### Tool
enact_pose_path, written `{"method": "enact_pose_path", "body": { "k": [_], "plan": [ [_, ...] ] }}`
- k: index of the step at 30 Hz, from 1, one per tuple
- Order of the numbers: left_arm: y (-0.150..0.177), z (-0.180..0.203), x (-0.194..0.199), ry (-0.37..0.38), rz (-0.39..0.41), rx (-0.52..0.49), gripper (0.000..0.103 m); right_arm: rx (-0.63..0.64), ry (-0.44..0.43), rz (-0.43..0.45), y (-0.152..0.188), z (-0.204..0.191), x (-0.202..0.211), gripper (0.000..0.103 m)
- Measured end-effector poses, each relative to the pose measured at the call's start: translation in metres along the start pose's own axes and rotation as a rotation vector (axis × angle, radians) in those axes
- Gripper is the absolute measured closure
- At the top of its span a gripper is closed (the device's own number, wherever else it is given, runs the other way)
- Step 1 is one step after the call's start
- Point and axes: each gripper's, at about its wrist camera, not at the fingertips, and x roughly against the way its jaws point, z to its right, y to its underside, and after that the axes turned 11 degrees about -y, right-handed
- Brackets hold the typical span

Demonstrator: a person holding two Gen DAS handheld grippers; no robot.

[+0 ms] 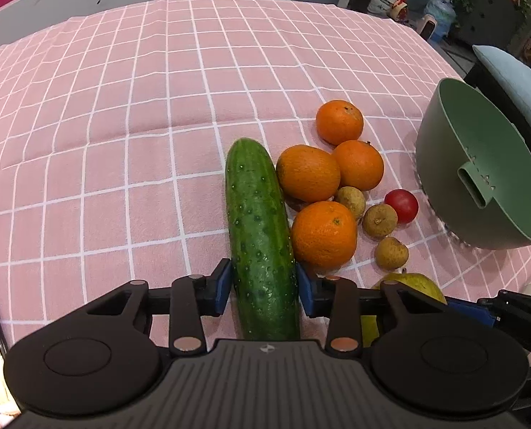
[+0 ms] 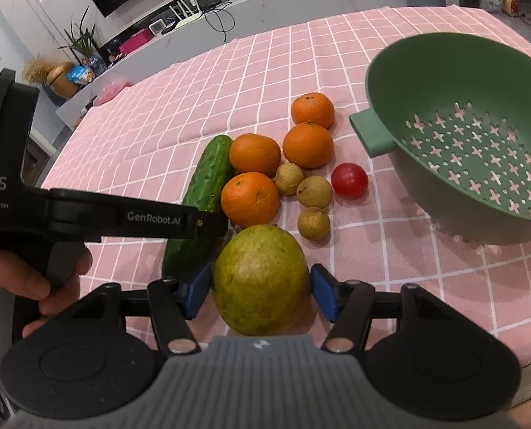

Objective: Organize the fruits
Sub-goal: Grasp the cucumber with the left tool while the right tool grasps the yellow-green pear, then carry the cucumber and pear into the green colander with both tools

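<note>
The left gripper [image 1: 263, 286] pinches the long green bumpy cucumber [image 1: 260, 228] near its close end, while the right gripper [image 2: 260, 291] has its blue pads beside the round yellow-green pear [image 2: 260, 279] (I cannot tell if they press it). Both lie on the pink checked tablecloth [image 1: 122, 143], so lift slowly toward the green plastic colander [image 2: 473, 136], away from the oranges [image 2: 250, 198]. The left tool reads "GenRobot.AI".

Black tongs [image 1: 263, 287], blue pads [image 1: 222, 287], white "GenRobot.AI" lettering

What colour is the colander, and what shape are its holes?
The colander is plain green with cross-shaped holes; the right wrist view shows it best.
</note>
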Motion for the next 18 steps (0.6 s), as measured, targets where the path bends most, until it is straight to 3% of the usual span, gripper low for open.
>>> {"method": "enact_pose_path", "body": {
  "k": [9,18],
  "plan": [
    [0.003,-0.01,0.03,0.028,-0.007,0.058,0.061,-0.01,-0.037,0.013,0.002,0.0,0.015,0.046],
    [0.016,0.005,0.026,-0.033,-0.153,-0.028,0.061,-0.007,-0.038,0.015,0.013,0.004,0.031,0.046]
  ]
}}
